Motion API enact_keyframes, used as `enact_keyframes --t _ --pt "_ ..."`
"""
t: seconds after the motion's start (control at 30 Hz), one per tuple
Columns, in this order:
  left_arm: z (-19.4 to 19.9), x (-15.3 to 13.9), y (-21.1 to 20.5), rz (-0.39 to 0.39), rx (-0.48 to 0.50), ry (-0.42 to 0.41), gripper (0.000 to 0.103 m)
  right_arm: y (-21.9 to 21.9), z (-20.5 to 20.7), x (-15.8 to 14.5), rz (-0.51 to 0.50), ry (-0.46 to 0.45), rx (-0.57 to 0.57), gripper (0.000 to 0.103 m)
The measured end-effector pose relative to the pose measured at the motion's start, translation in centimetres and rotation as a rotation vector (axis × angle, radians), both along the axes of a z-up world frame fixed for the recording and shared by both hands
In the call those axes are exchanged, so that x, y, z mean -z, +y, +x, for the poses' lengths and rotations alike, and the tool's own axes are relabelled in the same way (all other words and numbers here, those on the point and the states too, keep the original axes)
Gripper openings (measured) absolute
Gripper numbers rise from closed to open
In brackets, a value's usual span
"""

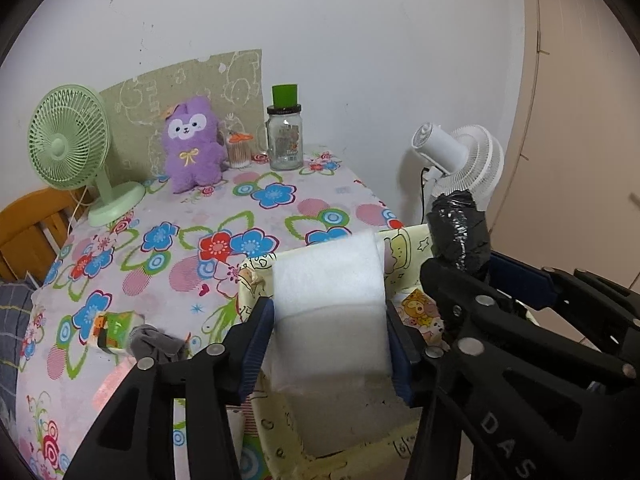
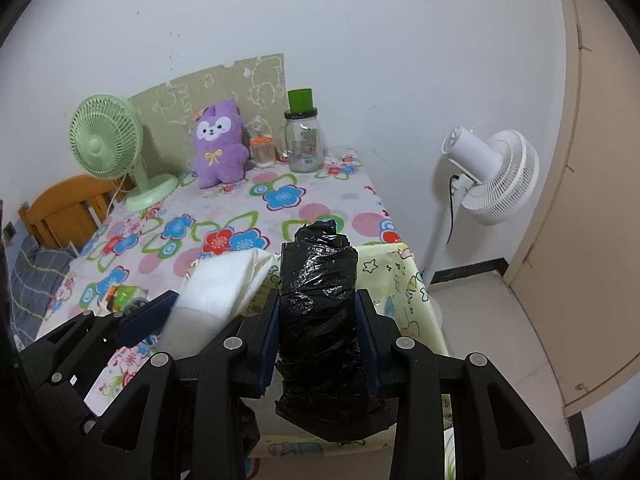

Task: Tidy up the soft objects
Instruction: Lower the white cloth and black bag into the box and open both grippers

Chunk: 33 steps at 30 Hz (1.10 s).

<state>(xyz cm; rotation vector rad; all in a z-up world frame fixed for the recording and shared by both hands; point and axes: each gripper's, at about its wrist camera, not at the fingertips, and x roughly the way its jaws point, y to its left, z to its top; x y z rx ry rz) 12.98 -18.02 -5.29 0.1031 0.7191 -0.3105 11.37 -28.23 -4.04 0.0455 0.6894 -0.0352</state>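
My left gripper [image 1: 330,312] holds a white foam block [image 1: 332,280]; its blue pads lie flat against both sides. The block's lower end reaches into a yellow cartoon-print fabric box [image 1: 404,248] at the table's near right corner. My right gripper [image 2: 318,300] is shut on a bundle wrapped in black plastic [image 2: 318,280], held over the same box [image 2: 400,280], just right of the foam block [image 2: 216,288]. A purple plush toy [image 1: 194,146] sits upright at the back of the table. A grey cloth [image 1: 156,344] lies by a small green packet [image 1: 116,328] near the left fingers.
A floral cloth covers the table [image 1: 256,216]. Along the back stand a green desk fan [image 1: 68,140], a small swab jar [image 1: 239,152] and a glass jar with a green lid [image 1: 285,140]. A white floor fan [image 2: 496,176] stands right; a wooden chair [image 1: 28,228] left.
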Motion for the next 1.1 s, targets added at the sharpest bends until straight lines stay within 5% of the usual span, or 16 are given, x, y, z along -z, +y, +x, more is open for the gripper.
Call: enact_keyframes --t 0.17,0.3,0.4,0.57,1.1 --pt "0.5 0.6 -0.6 0.015 0.025 0.014 0.088 -0.6 0.8 0.8 -0.001 0.017 0.006 0.039" --pt "0.3 0.6 -0.7 0.058 0.031 -0.003 0.098 -0.7 1.4 1.6 0.008 0.017 -0.006 0.038" --pt "0.2 0.6 -0.6 0.076 0.030 -0.004 0.099 -0.5 1.7 1.8 0.021 0.011 -0.023 0.041" --pt "0.5 0.8 -0.2 0.062 0.033 0.011 0.099 -0.2 1.7 1.7 0.040 -0.005 -0.037 0.073" --pt "-1.7 -1.1 1.4 0.047 0.049 -0.031 0.101 1.3 -0.7 -0.2 0.027 -0.051 0.009 0.089"
